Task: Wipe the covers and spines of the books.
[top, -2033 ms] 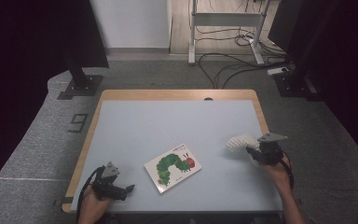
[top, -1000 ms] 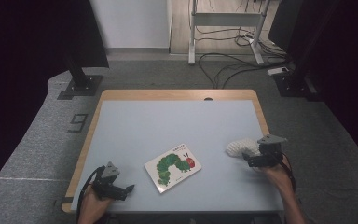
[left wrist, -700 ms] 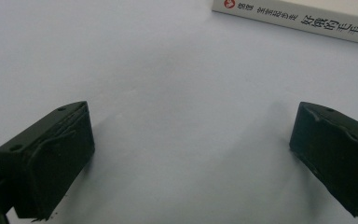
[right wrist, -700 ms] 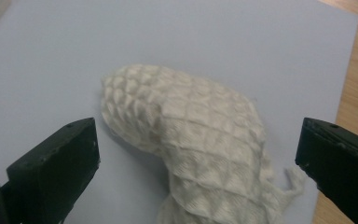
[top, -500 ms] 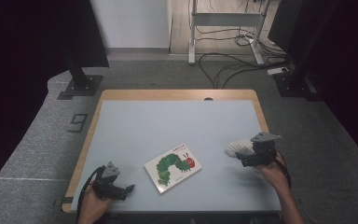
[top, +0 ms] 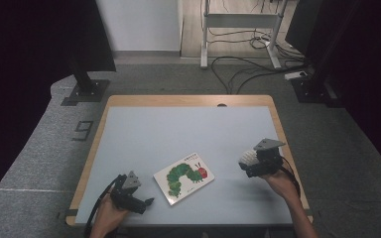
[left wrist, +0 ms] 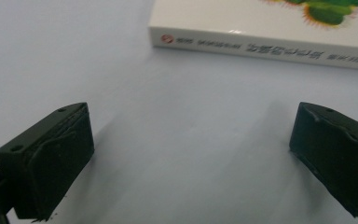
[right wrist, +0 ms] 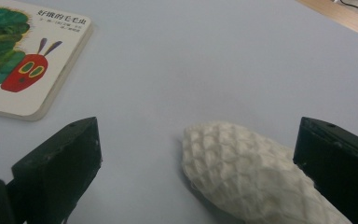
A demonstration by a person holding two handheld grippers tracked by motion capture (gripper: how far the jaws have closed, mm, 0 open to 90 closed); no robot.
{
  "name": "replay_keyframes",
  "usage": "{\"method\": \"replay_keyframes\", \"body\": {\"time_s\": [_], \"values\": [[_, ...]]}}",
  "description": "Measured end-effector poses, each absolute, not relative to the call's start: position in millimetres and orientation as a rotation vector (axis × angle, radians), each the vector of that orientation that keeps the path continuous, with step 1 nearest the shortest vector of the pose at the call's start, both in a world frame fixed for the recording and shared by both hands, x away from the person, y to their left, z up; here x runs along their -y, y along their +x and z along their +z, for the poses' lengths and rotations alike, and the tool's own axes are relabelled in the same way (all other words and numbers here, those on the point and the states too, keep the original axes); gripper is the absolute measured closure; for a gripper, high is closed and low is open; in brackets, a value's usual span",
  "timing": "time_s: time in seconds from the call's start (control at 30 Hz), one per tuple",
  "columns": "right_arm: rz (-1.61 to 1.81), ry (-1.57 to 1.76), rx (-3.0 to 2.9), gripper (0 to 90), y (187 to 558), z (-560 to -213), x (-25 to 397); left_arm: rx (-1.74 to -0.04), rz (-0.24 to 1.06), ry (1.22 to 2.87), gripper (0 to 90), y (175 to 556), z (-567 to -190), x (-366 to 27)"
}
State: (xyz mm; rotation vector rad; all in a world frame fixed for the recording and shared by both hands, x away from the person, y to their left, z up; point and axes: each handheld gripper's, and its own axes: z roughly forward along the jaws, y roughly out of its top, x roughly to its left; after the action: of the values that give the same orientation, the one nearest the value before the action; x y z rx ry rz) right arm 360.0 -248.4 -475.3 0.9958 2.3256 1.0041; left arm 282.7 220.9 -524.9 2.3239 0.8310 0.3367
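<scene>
While the left gripper [top: 146, 202] rests spread-fingered by the book [top: 184, 177], right gripper [right wrist: 198, 154] fingers straddle the white textured roll [right wrist: 247, 175], unclamped.

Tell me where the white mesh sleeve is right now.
The white mesh sleeve lies on the table near its right edge, between the open jaws of the right gripper, to the right of the caterpillar book.
</scene>
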Motion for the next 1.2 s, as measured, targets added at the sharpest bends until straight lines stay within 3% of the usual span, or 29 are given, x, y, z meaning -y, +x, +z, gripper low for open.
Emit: {"method": "replay_keyframes", "body": {"time_s": [0.67, 1.2], "values": [[1.025, 0.9, -2.461, 3.4, 367.7, -491.2, 196.0, -0.729, 0.268, 2.346, 0.0, 289.2, -526.7, -186.9], [1.028, 0.804, -2.622, 5.1, 368.7, -511.2, 146.6, -0.676, 0.245, 2.349, 0.0, 291.3, -527.9, -185.1]]}}
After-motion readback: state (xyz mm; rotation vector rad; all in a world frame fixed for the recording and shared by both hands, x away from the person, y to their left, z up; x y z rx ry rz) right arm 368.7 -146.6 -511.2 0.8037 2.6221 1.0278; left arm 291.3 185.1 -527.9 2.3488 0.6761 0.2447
